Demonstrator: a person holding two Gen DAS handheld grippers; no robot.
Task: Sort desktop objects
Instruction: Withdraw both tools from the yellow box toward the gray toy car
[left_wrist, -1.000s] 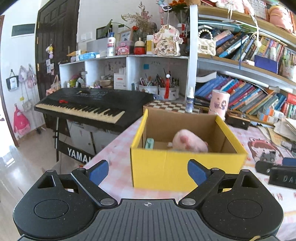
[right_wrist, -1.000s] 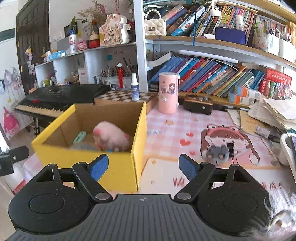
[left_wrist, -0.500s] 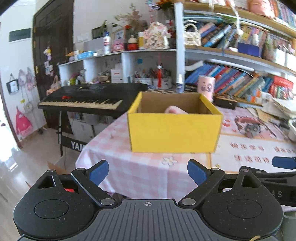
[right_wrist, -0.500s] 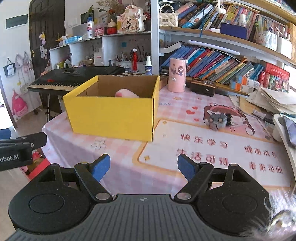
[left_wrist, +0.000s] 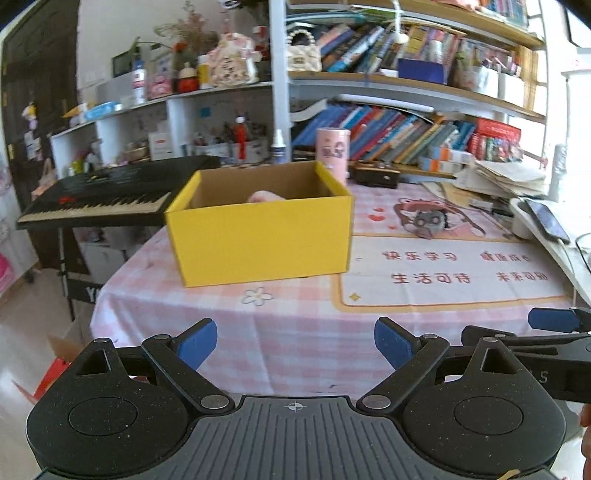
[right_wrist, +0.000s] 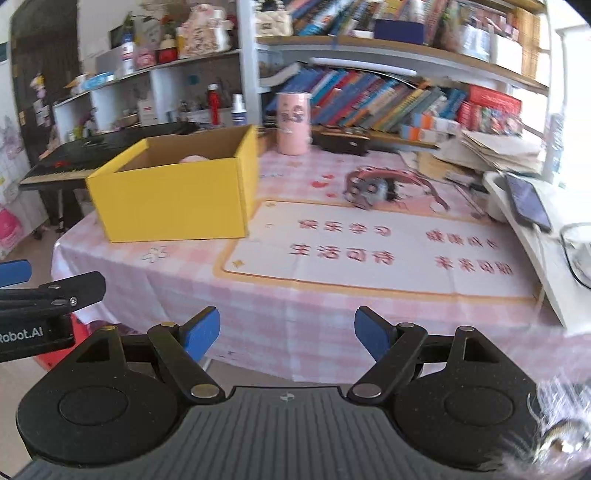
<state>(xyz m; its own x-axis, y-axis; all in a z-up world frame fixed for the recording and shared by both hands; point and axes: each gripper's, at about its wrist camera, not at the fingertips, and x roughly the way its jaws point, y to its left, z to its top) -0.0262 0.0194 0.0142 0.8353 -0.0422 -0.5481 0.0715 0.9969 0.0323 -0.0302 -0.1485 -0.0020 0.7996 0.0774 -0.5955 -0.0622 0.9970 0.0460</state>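
I count one yellow box mid-frame, one pink plush inside. One pink canister, one phone, two grippers.

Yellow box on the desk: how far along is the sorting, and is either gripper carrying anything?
Done: a pink soft toy lies inside the yellow box. In hand: nothing; the left gripper and right gripper are both open and empty, short of the table's near edge. Left: a small grey toy sits loose on the printed mat, and a phone lies at the right.
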